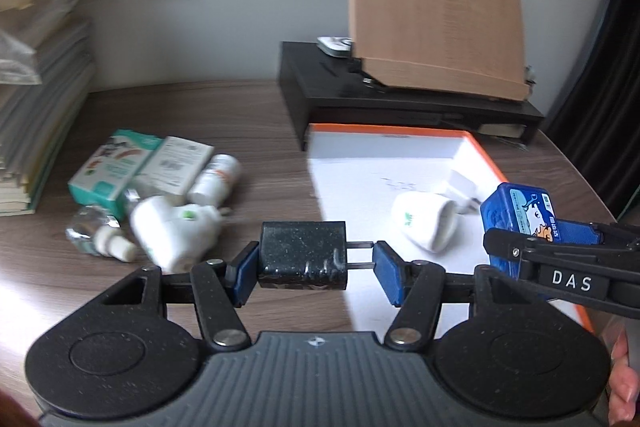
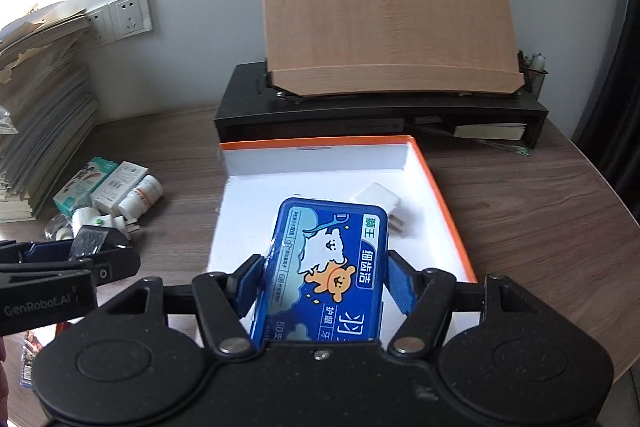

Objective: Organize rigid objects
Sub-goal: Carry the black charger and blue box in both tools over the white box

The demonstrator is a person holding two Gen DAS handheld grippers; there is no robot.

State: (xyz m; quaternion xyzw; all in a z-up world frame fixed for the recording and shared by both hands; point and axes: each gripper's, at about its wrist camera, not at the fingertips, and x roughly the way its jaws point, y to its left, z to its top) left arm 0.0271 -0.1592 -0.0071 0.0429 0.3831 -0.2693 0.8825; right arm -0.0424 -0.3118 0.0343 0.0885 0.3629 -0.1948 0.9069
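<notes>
My left gripper point(image 1: 316, 269) is shut on a black plug charger point(image 1: 302, 255), its prongs against the right pad, held above the table just left of the orange-rimmed white box point(image 1: 478, 143). My right gripper point(image 2: 322, 281) is shut on a blue floss-pick case point(image 2: 326, 267) and holds it over the box point(image 2: 440, 187). The case also shows in the left wrist view point(image 1: 516, 223). In the box lie a white cup-shaped plug point(image 1: 424, 223) and a white charger point(image 2: 380, 205). The left gripper and black charger show in the right wrist view point(image 2: 86, 241).
A pile of medicine boxes point(image 1: 116, 171), a pill bottle point(image 1: 214, 179), a clear vial point(image 1: 92, 233) and a white plug-in device point(image 1: 168, 231) lies on the brown table at left. A paper stack point(image 1: 36, 75) stands far left. A black riser point(image 2: 380, 111) with a wooden stand point(image 2: 384, 15) is behind.
</notes>
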